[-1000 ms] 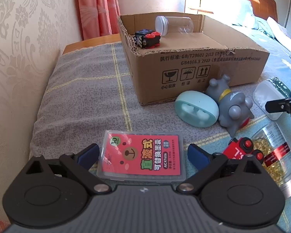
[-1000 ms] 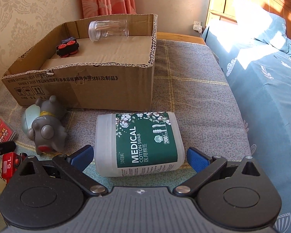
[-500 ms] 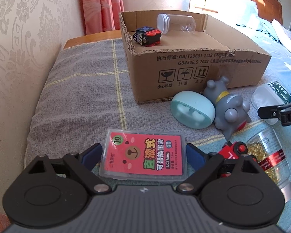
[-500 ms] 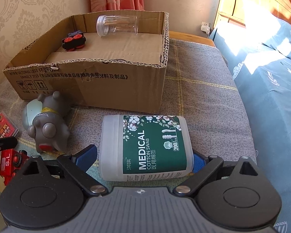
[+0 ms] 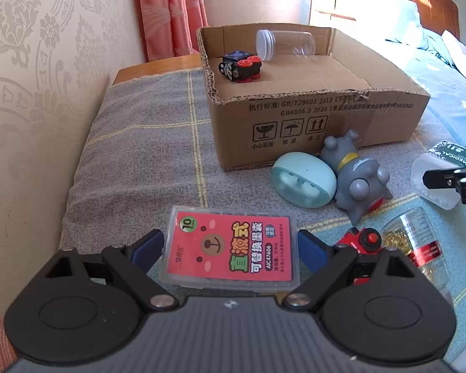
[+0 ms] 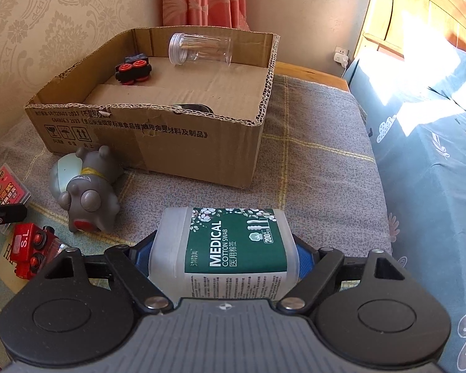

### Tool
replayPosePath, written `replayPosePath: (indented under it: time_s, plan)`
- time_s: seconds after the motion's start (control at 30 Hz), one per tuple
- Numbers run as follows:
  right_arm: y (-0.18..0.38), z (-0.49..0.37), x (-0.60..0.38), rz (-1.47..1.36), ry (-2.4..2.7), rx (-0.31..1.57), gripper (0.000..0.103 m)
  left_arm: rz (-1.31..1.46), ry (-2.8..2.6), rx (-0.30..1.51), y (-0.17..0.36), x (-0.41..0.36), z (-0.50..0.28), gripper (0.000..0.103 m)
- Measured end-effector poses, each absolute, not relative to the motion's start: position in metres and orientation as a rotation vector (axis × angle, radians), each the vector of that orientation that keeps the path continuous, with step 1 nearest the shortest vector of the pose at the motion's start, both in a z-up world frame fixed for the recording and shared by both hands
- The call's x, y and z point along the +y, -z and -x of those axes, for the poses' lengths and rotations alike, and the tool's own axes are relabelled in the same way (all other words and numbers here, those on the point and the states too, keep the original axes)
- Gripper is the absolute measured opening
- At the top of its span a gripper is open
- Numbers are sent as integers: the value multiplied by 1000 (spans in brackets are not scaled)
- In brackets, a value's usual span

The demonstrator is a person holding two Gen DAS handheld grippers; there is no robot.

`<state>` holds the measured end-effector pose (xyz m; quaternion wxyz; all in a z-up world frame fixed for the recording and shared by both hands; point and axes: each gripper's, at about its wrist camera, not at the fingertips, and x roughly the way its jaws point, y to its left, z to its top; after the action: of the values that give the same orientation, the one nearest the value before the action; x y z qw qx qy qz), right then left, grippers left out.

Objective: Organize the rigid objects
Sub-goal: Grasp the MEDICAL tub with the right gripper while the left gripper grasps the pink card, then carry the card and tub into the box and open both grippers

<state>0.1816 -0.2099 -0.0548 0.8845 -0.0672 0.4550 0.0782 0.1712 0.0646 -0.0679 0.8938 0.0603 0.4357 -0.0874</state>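
My left gripper (image 5: 230, 245) is shut on a flat clear case with a red bear label (image 5: 231, 250), held above the grey blanket. My right gripper (image 6: 225, 253) is shut on a white cotton swab box with a green label (image 6: 233, 245), also lifted. An open cardboard box (image 5: 310, 118) stands ahead, and also shows in the right wrist view (image 6: 158, 136). It holds a clear jar (image 5: 284, 45) and a black toy with red wheels (image 5: 240, 68). The swab box and right fingertip show at the right edge of the left wrist view (image 5: 444, 174).
In front of the box lie a pale blue egg-shaped case (image 5: 303, 178), a grey toy animal (image 5: 354, 177), a red toy car (image 5: 362, 244) and a jar of gold beads (image 5: 416, 248). A patterned wall (image 5: 31, 93) is at left, a blue bedspread (image 6: 435, 171) at right.
Both grippers closed onto their objects and lifted them. The red case and the swab box now sit higher and closer between the fingers; the view looks further down into the box.
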Motion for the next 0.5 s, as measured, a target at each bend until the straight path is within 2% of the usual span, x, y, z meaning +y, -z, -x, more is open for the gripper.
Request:
replayPosePath:
  time_s: [0.5]
  plan:
    - [29, -166, -221, 164, -262, 934, 86, -123, 227, 848, 27, 52, -154, 91]
